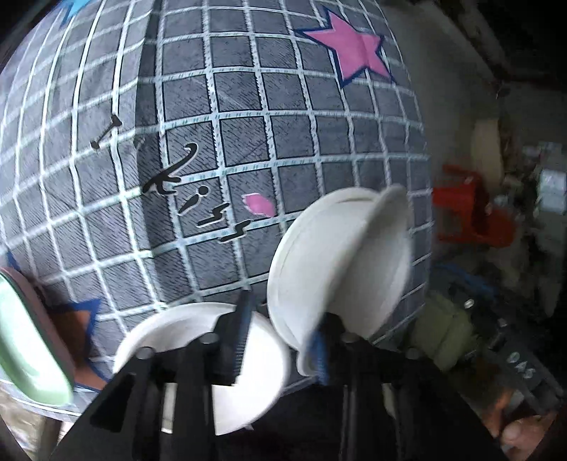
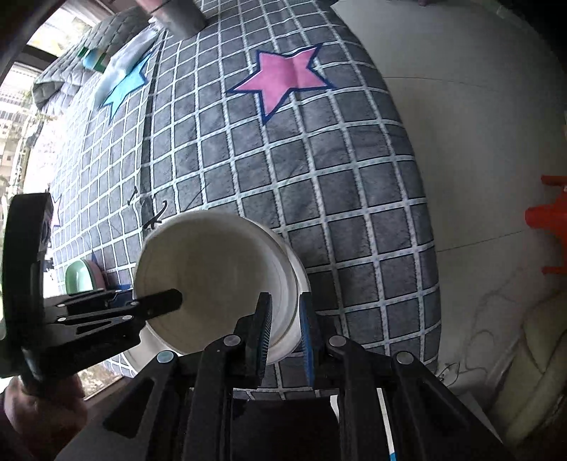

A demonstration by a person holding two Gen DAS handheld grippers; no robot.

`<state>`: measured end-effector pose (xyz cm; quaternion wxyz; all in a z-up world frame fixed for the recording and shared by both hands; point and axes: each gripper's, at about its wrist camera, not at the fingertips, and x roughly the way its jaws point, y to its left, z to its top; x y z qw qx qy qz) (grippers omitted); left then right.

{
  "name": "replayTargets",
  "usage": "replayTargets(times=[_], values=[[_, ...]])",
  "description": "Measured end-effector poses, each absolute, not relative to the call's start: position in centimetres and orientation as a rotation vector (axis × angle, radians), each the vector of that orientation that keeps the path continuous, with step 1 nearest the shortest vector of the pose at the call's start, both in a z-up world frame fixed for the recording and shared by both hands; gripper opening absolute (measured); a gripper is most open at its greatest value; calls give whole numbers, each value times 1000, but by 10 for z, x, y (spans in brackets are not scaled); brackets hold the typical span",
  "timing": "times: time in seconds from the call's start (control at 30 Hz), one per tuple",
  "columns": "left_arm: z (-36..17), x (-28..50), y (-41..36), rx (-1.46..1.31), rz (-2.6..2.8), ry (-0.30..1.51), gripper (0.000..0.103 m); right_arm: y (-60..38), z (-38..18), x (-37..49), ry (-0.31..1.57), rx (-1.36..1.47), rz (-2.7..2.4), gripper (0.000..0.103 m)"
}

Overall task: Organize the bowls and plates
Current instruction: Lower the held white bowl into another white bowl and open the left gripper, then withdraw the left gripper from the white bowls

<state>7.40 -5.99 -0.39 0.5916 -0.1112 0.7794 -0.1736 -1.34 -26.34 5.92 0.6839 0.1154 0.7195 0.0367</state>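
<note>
In the right wrist view my right gripper [image 2: 285, 333] is shut on the rim of a white bowl [image 2: 212, 276], held tilted above the grid-patterned cloth [image 2: 319, 170]. My left gripper [image 2: 156, 305] reaches into that bowl from the left. In the left wrist view the left gripper [image 1: 283, 340] is open; its left finger is over a second white bowl [image 1: 262, 358] that lies on the cloth, and its right finger is against the tilted white bowl [image 1: 340, 269]. A green plate [image 1: 24, 340] on a pink one sits at the left edge, and both also show in the right wrist view [image 2: 79, 276].
The cloth has pink stars [image 2: 283, 78], a blue star [image 2: 124, 85] and lettering [image 1: 198, 198]. A red plastic stool [image 1: 467, 212] stands on the pale floor [image 2: 478, 142] to the right. A metal cylinder [image 2: 177, 14] stands at the cloth's far end.
</note>
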Motion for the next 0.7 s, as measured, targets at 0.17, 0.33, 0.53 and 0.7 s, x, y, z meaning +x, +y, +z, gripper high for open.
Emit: replayTargets(times=[0.17,0.33,0.53,0.7], values=[[18,77,-36,-327,-374,1752,75,-269,63,-15,1610,254,94,18],[34,77,-8,-346,-315,1694,75,-251,60,-13,1607,253,154,18],[55,69,24,-287,-249,1612,75,-206,75,-10,1516,268,344,18],[73,56,42,-69,-150,1533,75,-176,72,3,1487,267,418,18]])
